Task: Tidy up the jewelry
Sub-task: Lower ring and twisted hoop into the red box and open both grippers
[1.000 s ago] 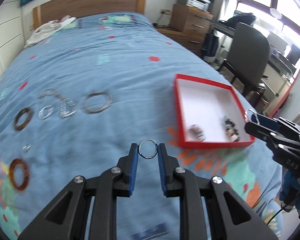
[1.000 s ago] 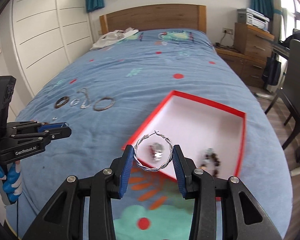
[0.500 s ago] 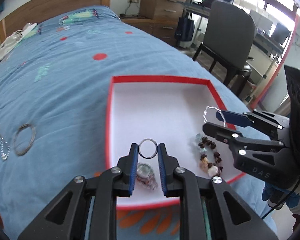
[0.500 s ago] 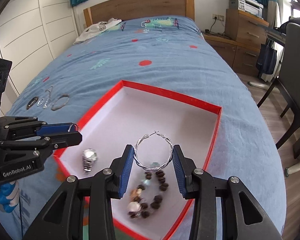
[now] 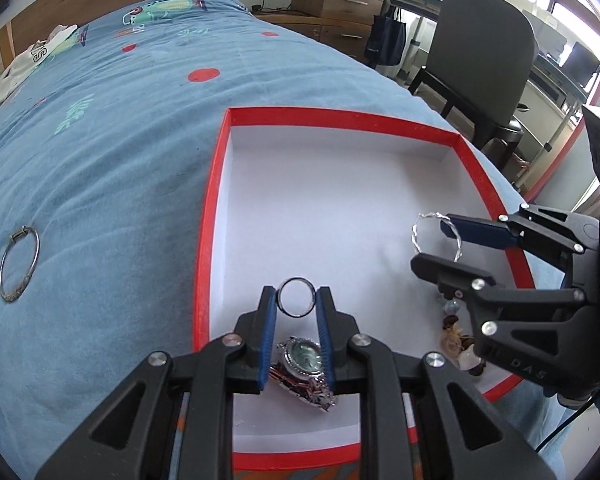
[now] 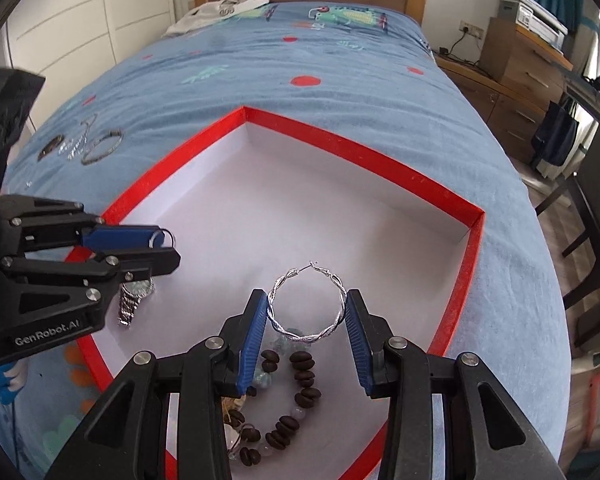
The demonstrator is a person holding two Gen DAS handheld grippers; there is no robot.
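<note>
A red box (image 5: 206, 216) with a white inside lies on the blue bed; it also shows in the right wrist view (image 6: 364, 160). My left gripper (image 5: 296, 303) is shut on a small dark ring (image 5: 281, 300) above the box's near part, over a silver watch (image 5: 305, 364). My right gripper (image 6: 306, 312) is shut on a twisted silver hoop earring (image 6: 342, 294) above a dark bead bracelet (image 6: 302, 376) in the box. Each gripper appears in the other's view: the right gripper (image 5: 440, 244) and the left gripper (image 6: 168, 246).
A thin bangle (image 5: 20, 264) lies on the bedspread left of the box; several more rings and bangles (image 6: 84, 144) lie together there. A dark chair (image 5: 484, 48) and wooden drawers (image 6: 520, 64) stand right of the bed. White clothes (image 6: 220, 10) lie by the headboard.
Both grippers have moved from over the bedspread to over the red box and lower into it, still holding the ring and the hoop earring.
</note>
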